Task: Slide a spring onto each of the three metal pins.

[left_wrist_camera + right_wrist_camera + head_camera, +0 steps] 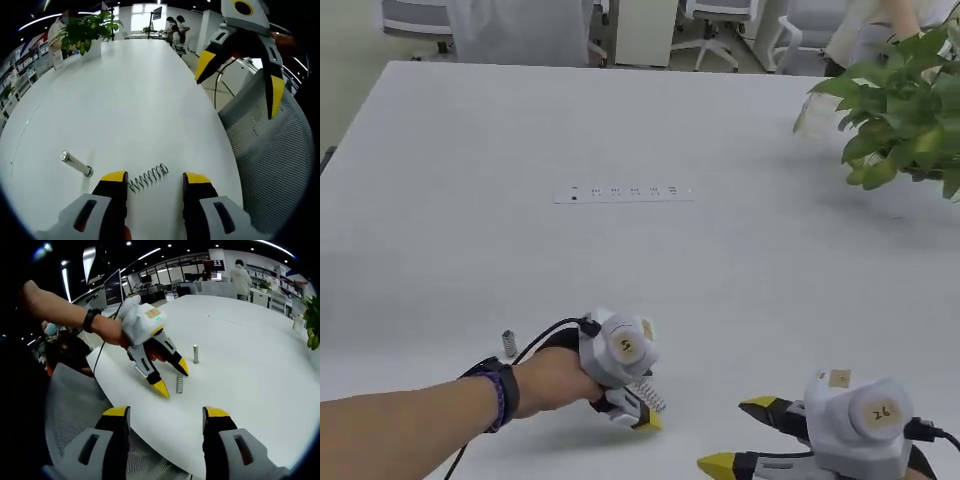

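White bench [440,160] top, seen from the head and from both grippers. A coiled wire spring [148,176] lies flat on the bench in the gap between the yellow-tipped fingers [114,176] of the left gripper [172,378]. These fingers are spread apart and not closed on the spring. One end of the spring lies just beside a fingertip; whether they touch cannot be told. A hand [555,380] holds this gripper low over the spring. One metal pin [196,354] stands upright near the spring, apart from it and outside the fingers. The near edge of the bench runs close to the spring on the person's side, with a grey mesh chair [265,140] beyond it. On the far side of the spring the bench is broad open surface, reaching a socket strip [623,193] and, well apart from the spring, a leafy plant [910,110]. The right gripper [740,433] hovers near the spring at the near edge, its fingers likewise parted and pointing towards the spring.
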